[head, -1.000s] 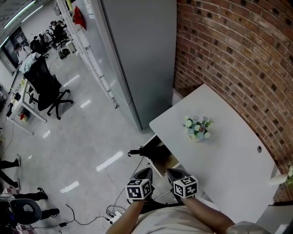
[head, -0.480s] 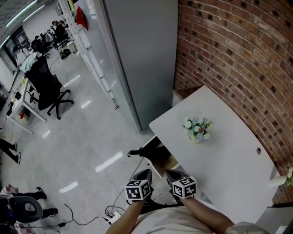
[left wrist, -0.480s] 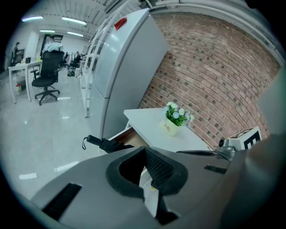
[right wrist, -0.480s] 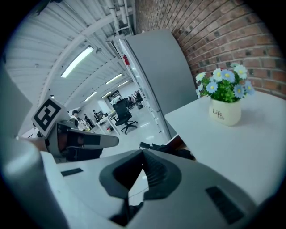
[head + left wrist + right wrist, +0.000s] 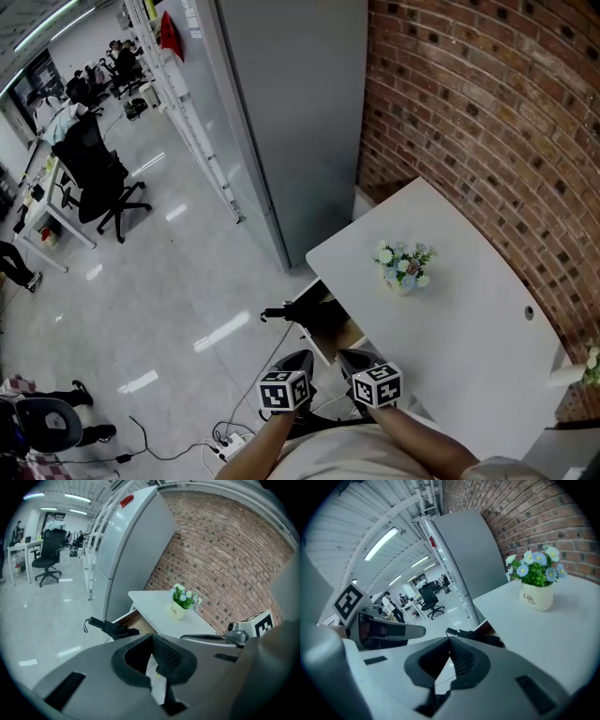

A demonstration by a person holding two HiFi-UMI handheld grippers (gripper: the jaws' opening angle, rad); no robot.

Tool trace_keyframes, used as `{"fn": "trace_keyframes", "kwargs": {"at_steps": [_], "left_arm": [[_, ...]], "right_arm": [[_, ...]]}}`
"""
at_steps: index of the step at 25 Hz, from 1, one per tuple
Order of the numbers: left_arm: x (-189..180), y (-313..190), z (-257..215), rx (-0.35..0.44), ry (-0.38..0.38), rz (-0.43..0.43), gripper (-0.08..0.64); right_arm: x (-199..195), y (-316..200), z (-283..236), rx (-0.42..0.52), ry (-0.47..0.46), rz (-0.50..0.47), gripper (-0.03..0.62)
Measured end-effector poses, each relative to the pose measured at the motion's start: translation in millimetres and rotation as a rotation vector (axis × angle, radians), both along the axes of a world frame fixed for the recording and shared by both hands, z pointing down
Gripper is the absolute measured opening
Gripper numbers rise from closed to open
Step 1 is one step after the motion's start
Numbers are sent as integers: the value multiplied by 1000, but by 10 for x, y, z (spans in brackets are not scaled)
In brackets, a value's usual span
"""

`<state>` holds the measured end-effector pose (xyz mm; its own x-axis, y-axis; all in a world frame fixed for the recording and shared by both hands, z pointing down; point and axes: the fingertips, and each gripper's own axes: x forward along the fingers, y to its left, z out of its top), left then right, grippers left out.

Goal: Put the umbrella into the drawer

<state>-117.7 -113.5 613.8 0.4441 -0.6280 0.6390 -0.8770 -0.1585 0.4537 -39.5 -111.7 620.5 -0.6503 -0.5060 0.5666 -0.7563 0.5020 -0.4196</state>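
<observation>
Left claw [image 5: 151, 638] pressed together and empty, right claw [image 5: 450, 641] likewise — black umbrella [image 5: 298, 312] lying in open drawer [image 5: 349, 330], handle jutting out

Ahead-right of the right gripper [image 5: 352, 356], brick wall [image 5: 487, 112]; table [image 5: 469, 328] just right of it. Grey cabinet [image 5: 291, 122] dead ahead. Glossy floor [image 5: 169, 291] spreads left of the left gripper [image 5: 298, 356], chair [image 5: 94, 178] far off, strip lights [image 5: 382, 543] overhead.

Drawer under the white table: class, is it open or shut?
Open: the drawer stands pulled out from the table, the folded umbrella lying across its edge.
</observation>
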Motion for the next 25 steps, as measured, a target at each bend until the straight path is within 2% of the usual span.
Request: {"fn": "trace_keyframes", "kwargs": {"at_steps": [25], "left_arm": [[-39,-63,36,-16,-1,-11,8]], "right_arm": [[-38,-67,32,-17,-7,-16,15]]}}
